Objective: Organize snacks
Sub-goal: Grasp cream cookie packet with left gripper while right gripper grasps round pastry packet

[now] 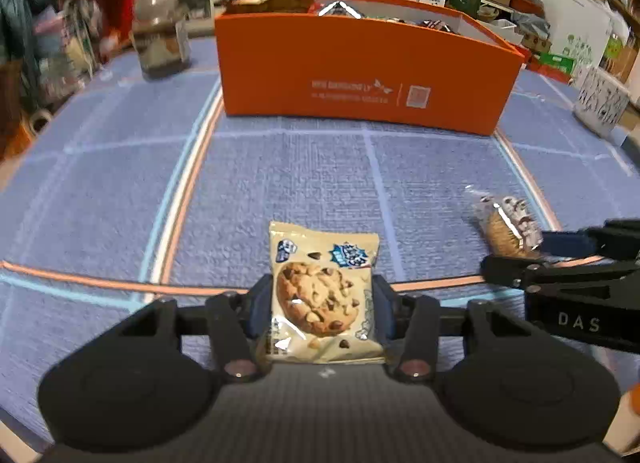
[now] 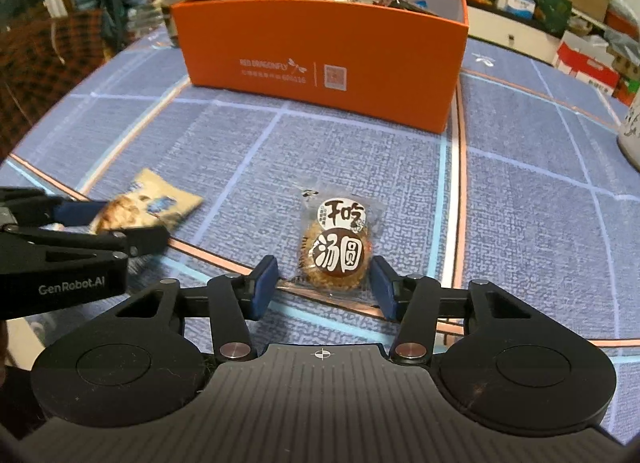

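A cream chocolate-chip cookie packet (image 1: 324, 287) lies on the blue cloth, and my left gripper (image 1: 323, 303) is shut on it, one blue pad against each side edge. Seen from the right wrist, that packet (image 2: 148, 203) sticks out of the left gripper (image 2: 132, 223). A round brown pastry in a clear wrapper (image 2: 336, 247) lies between the fingers of my right gripper (image 2: 324, 283). The right pad touches its edge, while the left pad (image 2: 264, 283) stands a little off it, so this gripper is open. The left wrist view shows the same pastry (image 1: 506, 229) at the right gripper (image 1: 516, 253).
An orange box (image 1: 360, 75) (image 2: 320, 51) holding several snacks stands ahead of both grippers on the blue grid tablecloth (image 2: 520, 183). A clear jar (image 1: 160, 39) sits at the far left and a white patterned box (image 1: 600, 103) at the far right. Cluttered shelves lie behind.
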`<state>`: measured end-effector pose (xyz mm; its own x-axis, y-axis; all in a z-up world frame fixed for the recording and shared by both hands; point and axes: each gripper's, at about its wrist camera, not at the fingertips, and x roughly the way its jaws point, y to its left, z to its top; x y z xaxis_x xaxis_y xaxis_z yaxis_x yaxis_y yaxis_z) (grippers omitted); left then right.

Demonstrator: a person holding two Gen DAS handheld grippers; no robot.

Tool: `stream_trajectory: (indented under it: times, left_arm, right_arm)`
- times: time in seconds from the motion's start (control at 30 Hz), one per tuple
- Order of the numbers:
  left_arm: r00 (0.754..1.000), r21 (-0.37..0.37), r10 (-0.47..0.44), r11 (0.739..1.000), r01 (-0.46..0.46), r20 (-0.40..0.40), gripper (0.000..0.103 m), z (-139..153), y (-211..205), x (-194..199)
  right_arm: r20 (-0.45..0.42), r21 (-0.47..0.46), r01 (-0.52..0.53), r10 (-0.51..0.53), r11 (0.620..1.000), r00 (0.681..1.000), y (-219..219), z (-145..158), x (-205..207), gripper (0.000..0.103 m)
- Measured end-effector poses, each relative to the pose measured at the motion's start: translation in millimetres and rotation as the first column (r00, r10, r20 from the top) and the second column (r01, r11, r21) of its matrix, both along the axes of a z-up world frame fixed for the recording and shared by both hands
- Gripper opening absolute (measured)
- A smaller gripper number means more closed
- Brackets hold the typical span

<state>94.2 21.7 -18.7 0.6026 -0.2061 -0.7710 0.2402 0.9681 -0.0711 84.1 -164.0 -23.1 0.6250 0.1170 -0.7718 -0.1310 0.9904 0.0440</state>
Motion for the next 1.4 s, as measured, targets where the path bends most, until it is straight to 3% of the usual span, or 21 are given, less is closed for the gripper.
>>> stream_trajectory:
  times: [0.2,0.43,0.8,1.07,1.1,1.13,1.3,1.4]
  left_arm:
    - [0.998,0.007,0.008,1.000,-0.008,0.055,0.049,14,7,-3]
    - [0.994,0.008,0.034,0.999,-0.035,0.100,0.049,27,13,2]
    - [0.993,-0.012,0.048,0.999,-0.047,0.107,0.049,35,10,10]
    - [0.991,-0.032,0.057,0.998,-0.054,0.124,0.049,43,9,11]
    - [0.991,-0.034,0.058,0.998,-0.054,0.124,0.049,44,10,11]
    - [0.990,-0.037,0.057,0.998,-0.053,0.125,0.049,45,10,11]
    - [0.989,-0.045,0.066,0.997,-0.060,0.136,0.049,50,17,10]
    - [0.989,-0.044,0.079,0.996,-0.074,0.129,0.049,48,24,10]
  right_arm:
    - [0.049,-0.021,0.009,-0.008,1.000,0.999,2,11,-2,0.035]
    - [0.041,-0.021,0.048,-0.047,0.999,0.998,-4,14,7,0.035]
    - [0.073,-0.042,0.075,-0.071,0.996,0.995,3,30,16,0.035]
    - [0.092,-0.004,0.107,-0.106,0.994,0.990,2,48,24,0.034]
    - [0.098,-0.001,0.107,-0.107,0.994,0.989,2,50,24,0.028]
    - [0.103,0.002,0.105,-0.104,0.995,0.989,2,51,24,0.000]
    - [0.125,0.004,0.115,-0.114,0.993,0.986,-4,60,23,0.000]
    - [0.128,0.092,0.095,-0.106,0.991,0.986,-23,58,22,0.000]
